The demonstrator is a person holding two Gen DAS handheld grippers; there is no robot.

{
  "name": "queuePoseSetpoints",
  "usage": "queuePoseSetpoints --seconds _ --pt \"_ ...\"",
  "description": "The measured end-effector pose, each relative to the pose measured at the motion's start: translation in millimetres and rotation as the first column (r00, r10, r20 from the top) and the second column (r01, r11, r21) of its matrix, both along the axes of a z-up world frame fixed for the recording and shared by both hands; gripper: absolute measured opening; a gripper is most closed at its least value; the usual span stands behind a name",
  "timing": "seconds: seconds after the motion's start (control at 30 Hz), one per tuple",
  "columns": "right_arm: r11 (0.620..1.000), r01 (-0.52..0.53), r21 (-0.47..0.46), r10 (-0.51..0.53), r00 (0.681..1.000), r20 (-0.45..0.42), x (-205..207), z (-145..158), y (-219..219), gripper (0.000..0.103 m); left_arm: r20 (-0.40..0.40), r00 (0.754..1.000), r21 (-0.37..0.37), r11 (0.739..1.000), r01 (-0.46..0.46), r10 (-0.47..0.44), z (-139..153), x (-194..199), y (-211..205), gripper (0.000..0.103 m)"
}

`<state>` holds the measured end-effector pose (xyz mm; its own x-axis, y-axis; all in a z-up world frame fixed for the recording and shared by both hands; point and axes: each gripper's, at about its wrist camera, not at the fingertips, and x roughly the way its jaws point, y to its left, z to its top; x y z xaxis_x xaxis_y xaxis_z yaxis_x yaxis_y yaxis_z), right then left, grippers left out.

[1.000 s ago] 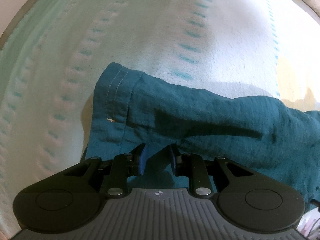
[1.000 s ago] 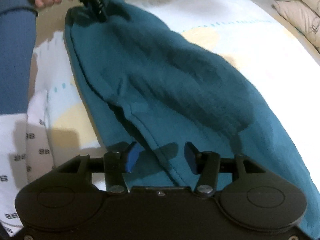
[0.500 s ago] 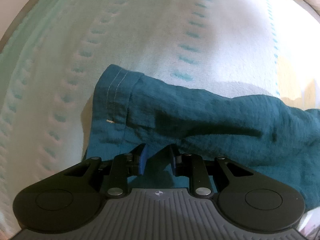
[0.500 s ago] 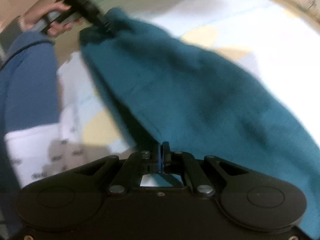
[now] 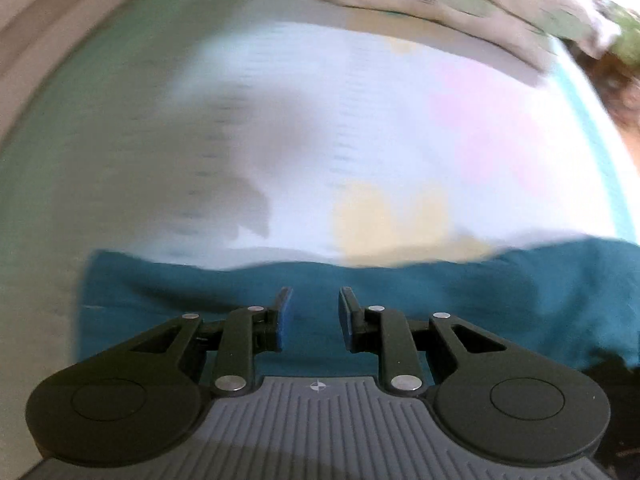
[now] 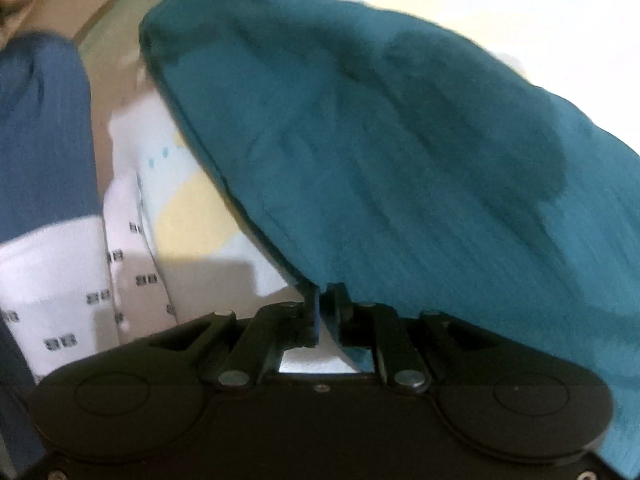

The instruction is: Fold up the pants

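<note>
The teal pants (image 6: 380, 140) lie on a pale patterned bed sheet (image 5: 360, 140). In the right wrist view they stretch away to the upper left, and my right gripper (image 6: 326, 312) is shut on their near edge. In the left wrist view the pants (image 5: 440, 296) form a flat band across the lower frame. My left gripper (image 5: 314, 312) is open just above them, with the cloth under and behind the blue pads and nothing between them. This view is blurred by motion.
A grey-green pillow or bedding (image 5: 440, 4) lies at the far edge of the bed. The person's blue sleeve (image 6: 40, 128) and white patterned clothing (image 6: 72, 280) are at the left of the right wrist view.
My left gripper has let go of the pants hem, opened and pulled back, tilting up toward the far bedding. My right gripper closed on the near pants edge and lifted it.
</note>
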<state>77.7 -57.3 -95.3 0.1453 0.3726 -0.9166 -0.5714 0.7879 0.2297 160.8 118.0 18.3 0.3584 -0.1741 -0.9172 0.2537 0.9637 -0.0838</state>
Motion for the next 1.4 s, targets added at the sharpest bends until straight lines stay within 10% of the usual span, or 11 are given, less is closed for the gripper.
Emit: queuePoseSetpoints --seconds 0.43,0.87,1.17,1.4 --pt "0.925 0.376 0.061 -0.380 0.920 0.095 -28 96 -142 0.039 -0.128 0.969 0.013 0.976 0.217 -0.213 -83 -72 -126 0.023" --pt "0.508 0.856 0.089 -0.861 0.509 0.017 -89 101 -322 0.044 -0.203 0.954 0.086 0.967 0.240 -0.219 -117 -82 -140 0.023" --pt "0.307 0.951 -0.044 -0.951 0.306 -0.042 -126 52 -380 0.050 -0.198 0.955 0.092 0.966 0.243 -0.221 -123 -90 -154 0.024" --pt "0.219 0.976 -0.012 -0.972 0.217 -0.091 -142 21 -397 0.055 -0.207 0.955 0.079 0.969 0.234 -0.214 -114 -79 -138 0.023"
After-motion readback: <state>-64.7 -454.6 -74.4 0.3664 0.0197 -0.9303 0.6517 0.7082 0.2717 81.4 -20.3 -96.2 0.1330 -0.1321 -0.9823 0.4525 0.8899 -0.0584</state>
